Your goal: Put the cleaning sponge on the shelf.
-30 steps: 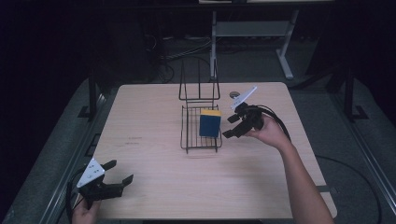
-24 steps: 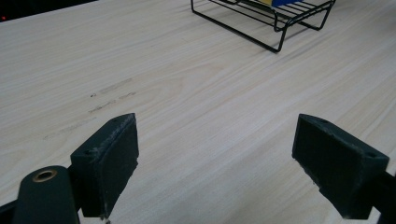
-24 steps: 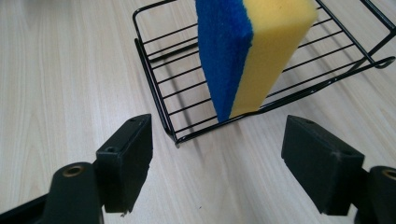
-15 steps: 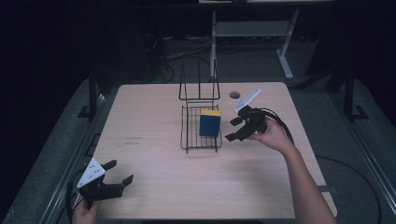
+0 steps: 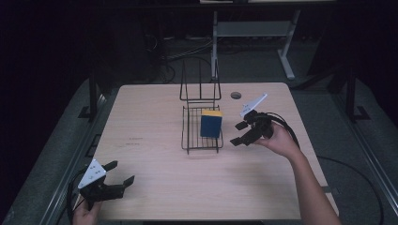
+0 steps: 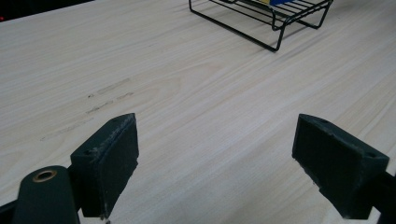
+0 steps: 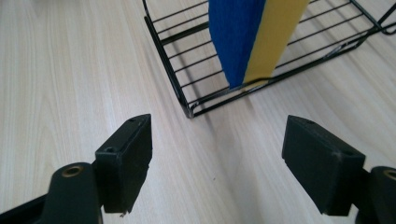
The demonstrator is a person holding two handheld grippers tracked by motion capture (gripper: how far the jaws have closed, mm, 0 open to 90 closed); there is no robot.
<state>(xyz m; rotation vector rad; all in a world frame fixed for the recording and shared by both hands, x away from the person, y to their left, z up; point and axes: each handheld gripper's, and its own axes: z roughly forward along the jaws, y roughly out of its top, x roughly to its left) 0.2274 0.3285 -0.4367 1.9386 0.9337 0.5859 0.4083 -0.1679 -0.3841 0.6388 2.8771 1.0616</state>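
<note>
A blue and yellow sponge stands upright on edge inside a black wire rack at the table's middle. In the right gripper view the sponge rises from the rack's wire floor just ahead of the jaws. My right gripper hovers open just right of the rack, nothing between its pads. My left gripper rests open near the table's front left corner, far from the rack, with only bare wood between its pads.
The light wooden table has a round cable hole at its back right. The rack's tall wire back rises behind the sponge. Dark floor, cables and a white table frame lie beyond the far edge.
My right gripper has drawn back to the right and slightly toward the person, away from the rack. The left gripper has stayed in place.
</note>
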